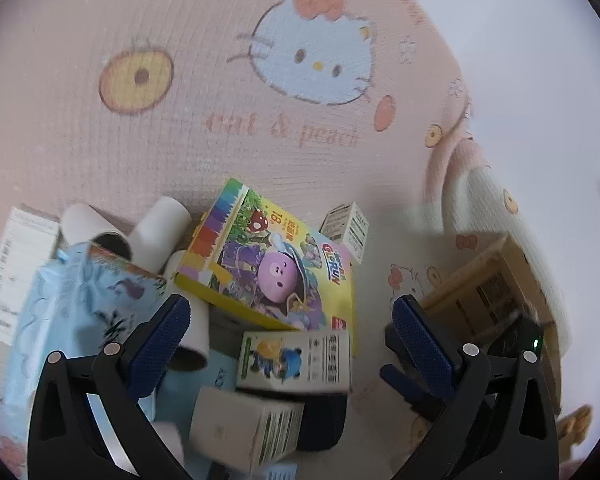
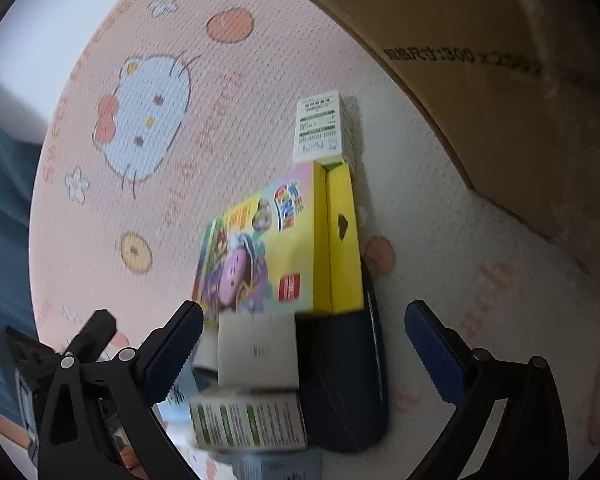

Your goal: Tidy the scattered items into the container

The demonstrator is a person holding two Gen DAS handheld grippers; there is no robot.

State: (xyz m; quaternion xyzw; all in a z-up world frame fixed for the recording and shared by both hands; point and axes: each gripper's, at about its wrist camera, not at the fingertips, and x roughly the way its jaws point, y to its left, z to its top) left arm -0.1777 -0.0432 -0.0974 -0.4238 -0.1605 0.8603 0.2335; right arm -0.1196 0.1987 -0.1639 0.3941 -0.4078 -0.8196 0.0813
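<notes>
Scattered items lie in a heap on a pink cartoon mat (image 1: pixel 180 80). A yellow crayon box (image 1: pixel 268 264) lies on top, with cardboard tubes (image 1: pixel 160 232), a blue tissue pack (image 1: pixel 72 312) and a small white printed box (image 1: pixel 348 228) around it. My left gripper (image 1: pixel 292 304) hovers open above the heap, over a cartoon-bear box (image 1: pixel 296 360) and a plain white box (image 1: pixel 248 428). My right gripper (image 2: pixel 304 312) is open too, above the white box (image 2: pixel 256 348) and a dark blue case (image 2: pixel 344 380). The yellow crayon box (image 2: pixel 284 248) lies just ahead. Neither gripper holds anything.
The cardboard container (image 2: pixel 480 60) stands at the right of the heap, also seen as a cardboard box (image 1: pixel 488 292) past my left gripper's right finger. A white label box (image 1: pixel 16 272) lies far left. Blue fabric (image 2: pixel 0 200) borders the mat.
</notes>
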